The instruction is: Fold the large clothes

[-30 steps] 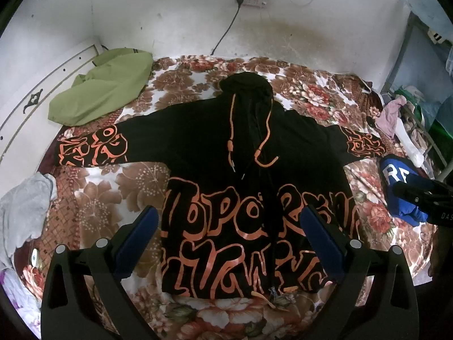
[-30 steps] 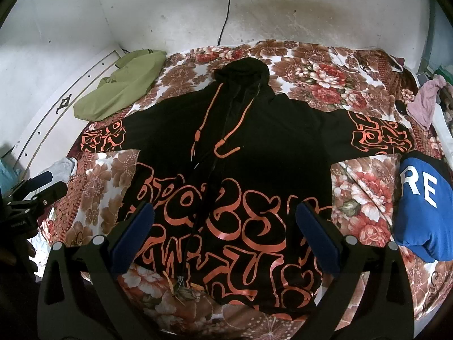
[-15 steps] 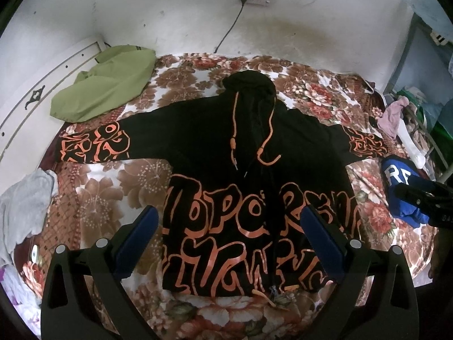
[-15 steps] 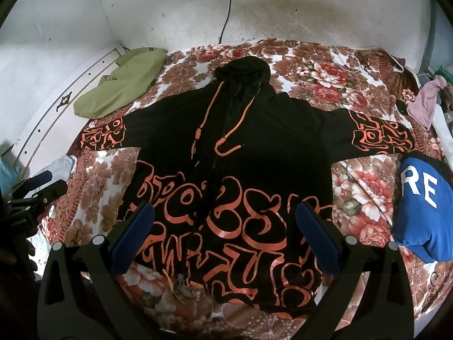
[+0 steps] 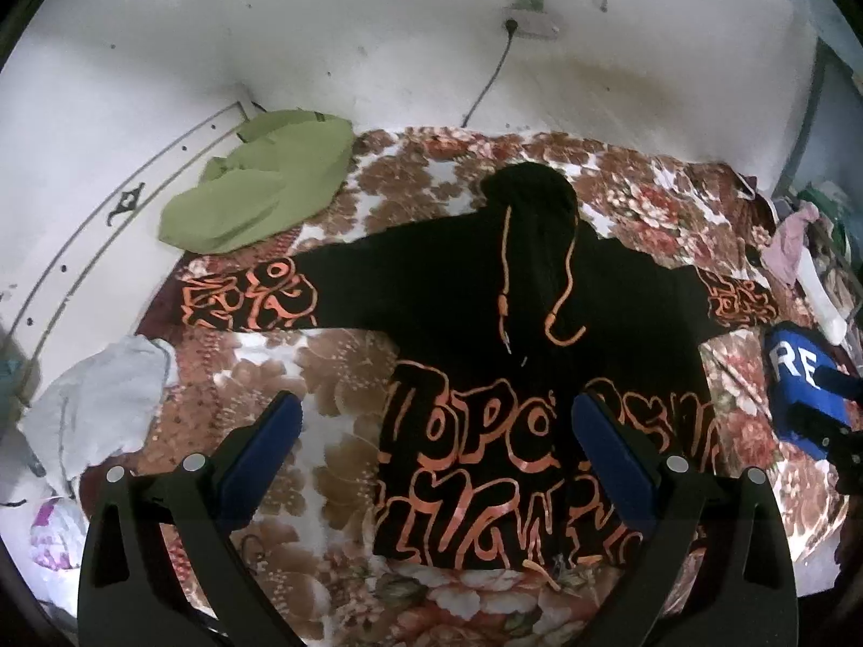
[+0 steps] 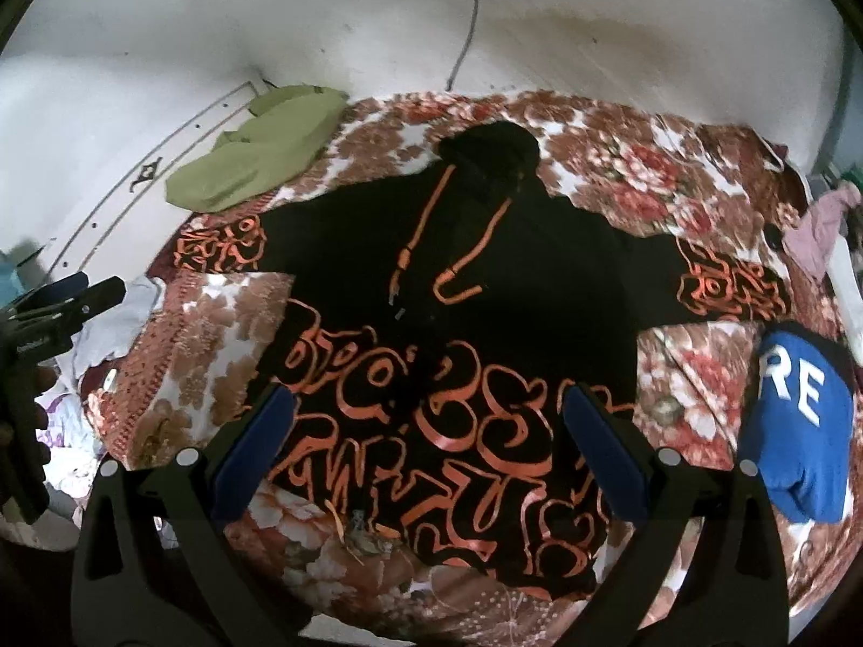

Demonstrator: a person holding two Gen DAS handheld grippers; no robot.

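A black hoodie (image 5: 485, 312) with orange lettering lies flat and face up on the floral bed (image 5: 345, 356), sleeves spread wide, hood toward the wall. It also shows in the right wrist view (image 6: 512, 280). My left gripper (image 5: 431, 431) is open and empty, above the hoodie's lower left part and the bedspread. My right gripper (image 6: 431, 426) is open and empty, above the hoodie's lower front. The left gripper shows at the left edge of the right wrist view (image 6: 59, 296); the right gripper shows at the right edge of the left wrist view (image 5: 830, 410).
A green garment (image 5: 259, 199) lies at the bed's far left corner. A blue garment (image 6: 803, 415) with white letters lies at the right. A grey-white cloth (image 5: 97, 404) sits at the left edge. A pink cloth (image 5: 787, 248) lies far right. A white wall with a socket (image 5: 531, 27) stands behind.
Both grippers have shifted left and slightly forward over the bed; the hoodie now sits further right in the left wrist view. The hoodie has not moved. Both grippers stay open.
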